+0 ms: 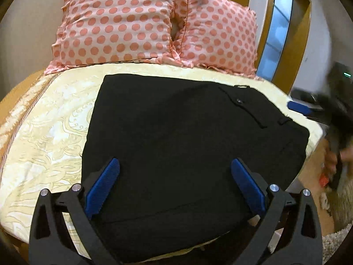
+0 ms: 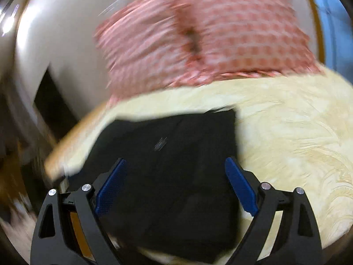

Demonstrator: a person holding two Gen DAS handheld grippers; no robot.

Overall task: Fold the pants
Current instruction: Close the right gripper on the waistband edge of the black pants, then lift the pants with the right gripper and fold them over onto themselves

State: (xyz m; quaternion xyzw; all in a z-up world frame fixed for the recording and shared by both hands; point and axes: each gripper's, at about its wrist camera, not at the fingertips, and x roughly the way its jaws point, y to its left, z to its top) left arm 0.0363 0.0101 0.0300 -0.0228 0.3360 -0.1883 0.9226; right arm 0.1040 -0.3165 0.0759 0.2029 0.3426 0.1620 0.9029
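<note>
The black pants (image 1: 181,137) lie folded into a compact rectangle on the cream bedspread (image 1: 50,132), with a back pocket button and belt loop showing at the upper right. My left gripper (image 1: 175,165) is open above the near part of the pants, its blue pads wide apart and holding nothing. My right gripper (image 2: 175,164) is open too, over the pants (image 2: 172,172) in its own blurred view. In the left wrist view the right gripper (image 1: 308,110) shows as a blurred shape at the bed's right edge.
Two pink polka-dot pillows (image 1: 123,22) lean against the wall at the head of the bed. A wooden-framed mirror or door (image 1: 284,33) stands at the right. The floor and a pale rug (image 1: 335,240) lie beyond the bed's right edge.
</note>
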